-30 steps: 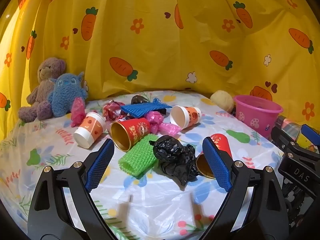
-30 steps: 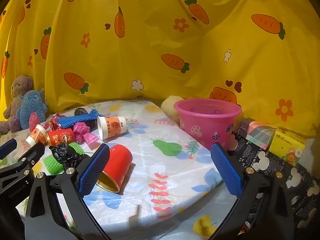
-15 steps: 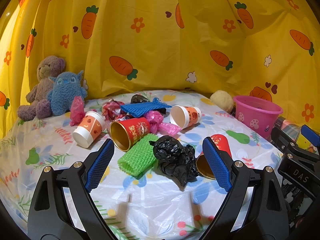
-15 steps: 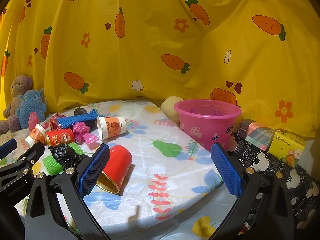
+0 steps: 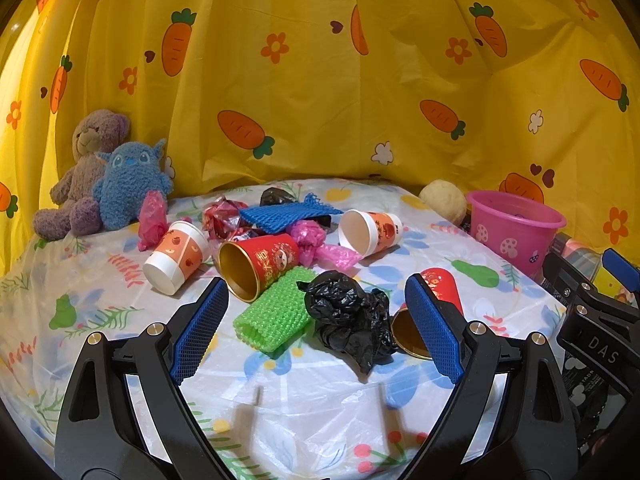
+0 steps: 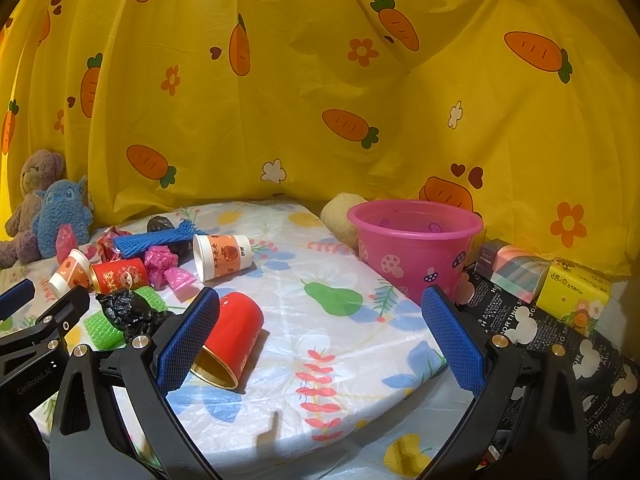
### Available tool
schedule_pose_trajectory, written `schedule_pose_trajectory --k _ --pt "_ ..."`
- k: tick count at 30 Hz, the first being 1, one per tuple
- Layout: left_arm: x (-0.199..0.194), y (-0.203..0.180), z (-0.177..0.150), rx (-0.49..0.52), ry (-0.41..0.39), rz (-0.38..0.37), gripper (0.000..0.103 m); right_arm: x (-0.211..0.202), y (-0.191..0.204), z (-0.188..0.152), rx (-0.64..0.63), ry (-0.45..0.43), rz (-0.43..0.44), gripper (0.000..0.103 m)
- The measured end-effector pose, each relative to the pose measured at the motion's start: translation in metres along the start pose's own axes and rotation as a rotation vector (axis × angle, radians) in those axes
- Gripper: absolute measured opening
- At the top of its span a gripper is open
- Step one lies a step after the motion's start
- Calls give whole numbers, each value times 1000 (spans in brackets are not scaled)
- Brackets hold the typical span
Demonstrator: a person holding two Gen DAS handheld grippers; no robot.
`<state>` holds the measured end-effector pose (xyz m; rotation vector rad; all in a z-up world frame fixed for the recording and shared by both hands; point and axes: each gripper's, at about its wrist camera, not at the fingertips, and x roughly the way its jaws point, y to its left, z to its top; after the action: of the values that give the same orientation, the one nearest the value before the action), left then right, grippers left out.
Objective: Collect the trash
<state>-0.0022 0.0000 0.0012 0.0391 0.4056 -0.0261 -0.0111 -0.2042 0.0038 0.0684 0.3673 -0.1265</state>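
The left gripper [image 5: 316, 328] hovers with jaws wide and empty over the crumpled black bag [image 5: 350, 318] and green mesh sleeve [image 5: 274, 314] near the table's [image 5: 304, 392] front edge. The right gripper [image 6: 320, 340] is also wide and empty, beside a fallen red cup [image 6: 230, 344]. The pink bucket [image 6: 416, 248] stands at the right edge.

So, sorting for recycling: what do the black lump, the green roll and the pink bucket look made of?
Black lump: thin glossy plastic film, crumpled, likely a bag. Green roll: soft foam netting, by its open mesh. Pink bucket: smooth, rigid plastic, apparently.
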Motion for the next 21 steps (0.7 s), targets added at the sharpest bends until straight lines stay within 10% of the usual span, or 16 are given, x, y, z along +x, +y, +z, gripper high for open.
schedule_pose_trajectory --k 21 --pt "1 1 0 -3 4 -1 88 -1 -2 1 0 -3 -3 98"
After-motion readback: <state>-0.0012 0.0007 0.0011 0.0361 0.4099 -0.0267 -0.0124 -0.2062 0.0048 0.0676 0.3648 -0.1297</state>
